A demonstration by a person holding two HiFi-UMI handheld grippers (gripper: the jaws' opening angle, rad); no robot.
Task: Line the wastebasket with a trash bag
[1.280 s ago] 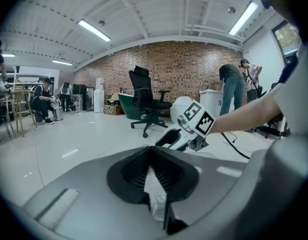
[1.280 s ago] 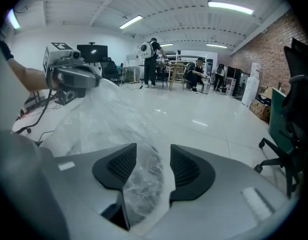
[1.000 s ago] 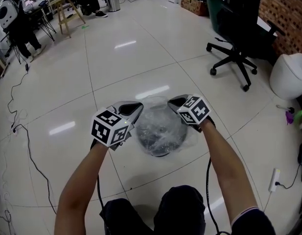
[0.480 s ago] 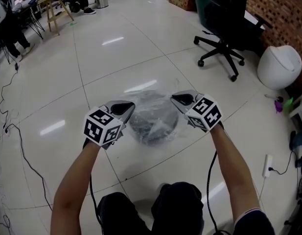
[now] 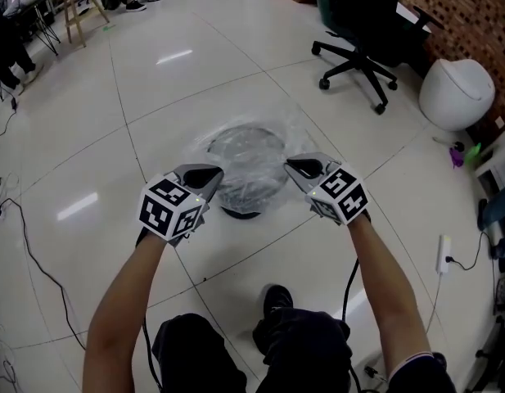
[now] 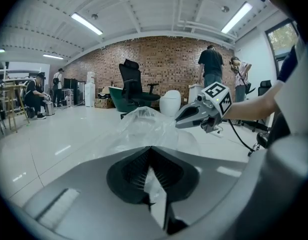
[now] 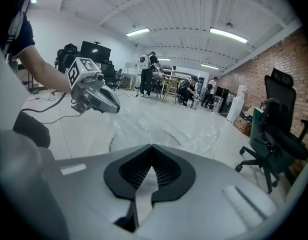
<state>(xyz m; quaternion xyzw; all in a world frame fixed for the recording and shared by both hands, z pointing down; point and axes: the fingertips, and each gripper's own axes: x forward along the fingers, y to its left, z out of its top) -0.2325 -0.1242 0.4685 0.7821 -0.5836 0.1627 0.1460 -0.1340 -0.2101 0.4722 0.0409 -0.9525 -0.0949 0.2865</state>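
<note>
A dark round wastebasket (image 5: 245,188) stands on the tiled floor with a clear trash bag (image 5: 244,150) draped over its mouth. My left gripper (image 5: 205,173) is at the basket's left rim, shut on the bag's edge. In the left gripper view the thin film (image 6: 154,184) runs out from between the closed jaws of the left gripper (image 6: 151,151). My right gripper (image 5: 299,169) is at the right rim, also shut on the bag. The right gripper view shows a strip of film (image 7: 142,196) pinched in the right gripper (image 7: 153,150). The bag (image 7: 163,129) spreads between the two grippers.
A black office chair (image 5: 358,23) stands at the back right, beside a white rounded bin (image 5: 455,92). Cables (image 5: 39,244) trail over the floor on the left and a power strip (image 5: 443,254) lies on the right. The person's shoe (image 5: 277,300) is just behind the basket.
Both grippers have drawn further apart while holding the bag, and its mouth is stretched wider over the basket. The left gripper has dropped lower beside the rim.
</note>
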